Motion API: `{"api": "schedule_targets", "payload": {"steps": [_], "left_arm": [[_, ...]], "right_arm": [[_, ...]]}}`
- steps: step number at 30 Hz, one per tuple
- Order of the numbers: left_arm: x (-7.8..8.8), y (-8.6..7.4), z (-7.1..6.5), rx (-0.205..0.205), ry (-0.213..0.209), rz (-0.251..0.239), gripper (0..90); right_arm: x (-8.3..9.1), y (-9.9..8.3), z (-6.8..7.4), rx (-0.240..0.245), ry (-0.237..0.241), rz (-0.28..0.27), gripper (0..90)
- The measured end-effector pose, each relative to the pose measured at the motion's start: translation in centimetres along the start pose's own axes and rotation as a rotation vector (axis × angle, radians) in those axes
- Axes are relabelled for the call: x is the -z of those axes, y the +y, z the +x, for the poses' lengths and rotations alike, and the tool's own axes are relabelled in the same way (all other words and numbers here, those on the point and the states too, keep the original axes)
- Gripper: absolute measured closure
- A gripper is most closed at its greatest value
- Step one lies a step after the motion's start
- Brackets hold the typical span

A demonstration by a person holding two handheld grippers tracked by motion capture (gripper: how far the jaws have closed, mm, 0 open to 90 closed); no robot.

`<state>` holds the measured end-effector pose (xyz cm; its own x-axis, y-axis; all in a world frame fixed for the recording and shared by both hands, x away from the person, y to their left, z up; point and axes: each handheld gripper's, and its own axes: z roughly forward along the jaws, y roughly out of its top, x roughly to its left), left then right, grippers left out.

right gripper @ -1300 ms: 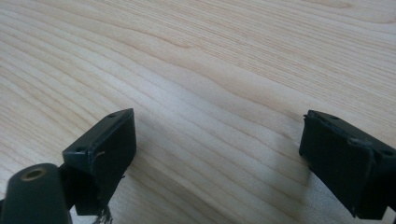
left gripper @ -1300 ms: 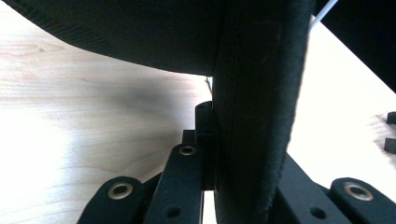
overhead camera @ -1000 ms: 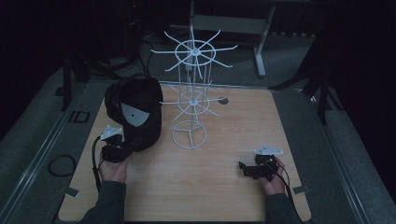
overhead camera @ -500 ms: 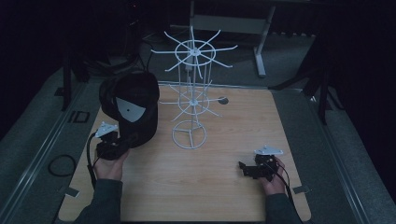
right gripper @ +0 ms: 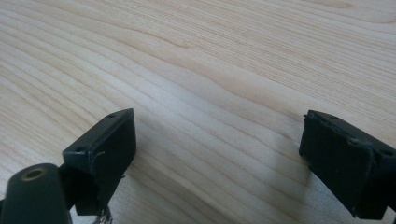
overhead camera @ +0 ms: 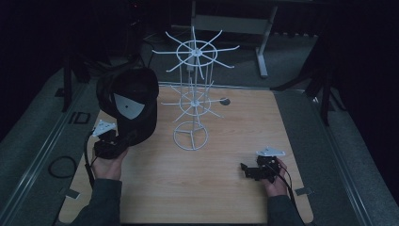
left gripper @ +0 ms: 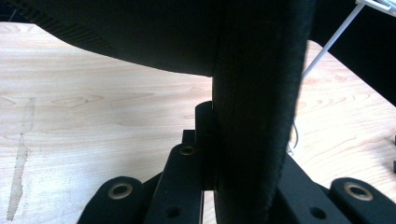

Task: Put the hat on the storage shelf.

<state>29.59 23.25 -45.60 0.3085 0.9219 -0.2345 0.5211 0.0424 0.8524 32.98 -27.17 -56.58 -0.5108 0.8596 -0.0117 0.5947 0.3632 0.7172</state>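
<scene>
Black cap point(overhead camera: 128, 103): your left tongs point(overhead camera: 123, 141) clamp its brim, raised beside the white rack point(overhead camera: 192, 101), likely for hanging. Right tongs point(overhead camera: 245, 169): spread, idle on table point(overhead camera: 226, 197).

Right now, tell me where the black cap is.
In the high view the black cap is at the table's left edge, held up off the wood by the left gripper, just left of the white wire rack.
</scene>
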Motion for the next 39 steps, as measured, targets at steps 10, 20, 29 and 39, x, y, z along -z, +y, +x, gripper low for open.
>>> {"api": "schedule_targets", "payload": {"steps": [10,20,29,39], "left_arm": [[0.5,0.6,-0.1,-0.013,0.011,-0.022,86.9],[0.7,0.8,0.0,-0.015,0.021,-0.030,86.9],[1.0,1.2,-0.3,-0.041,0.030,-0.052,86.9],[1.2,1.5,-0.7,-0.065,0.041,-0.074,86.9]], "right_arm": [[0.0,0.0,0.0,0.000,0.000,0.000,10.8],[0.0,0.0,0.0,0.000,0.000,0.000,10.8],[0.0,0.0,0.0,0.000,0.000,0.000,10.8],[0.0,0.0,0.0,0.000,0.000,0.000,10.8]]}}
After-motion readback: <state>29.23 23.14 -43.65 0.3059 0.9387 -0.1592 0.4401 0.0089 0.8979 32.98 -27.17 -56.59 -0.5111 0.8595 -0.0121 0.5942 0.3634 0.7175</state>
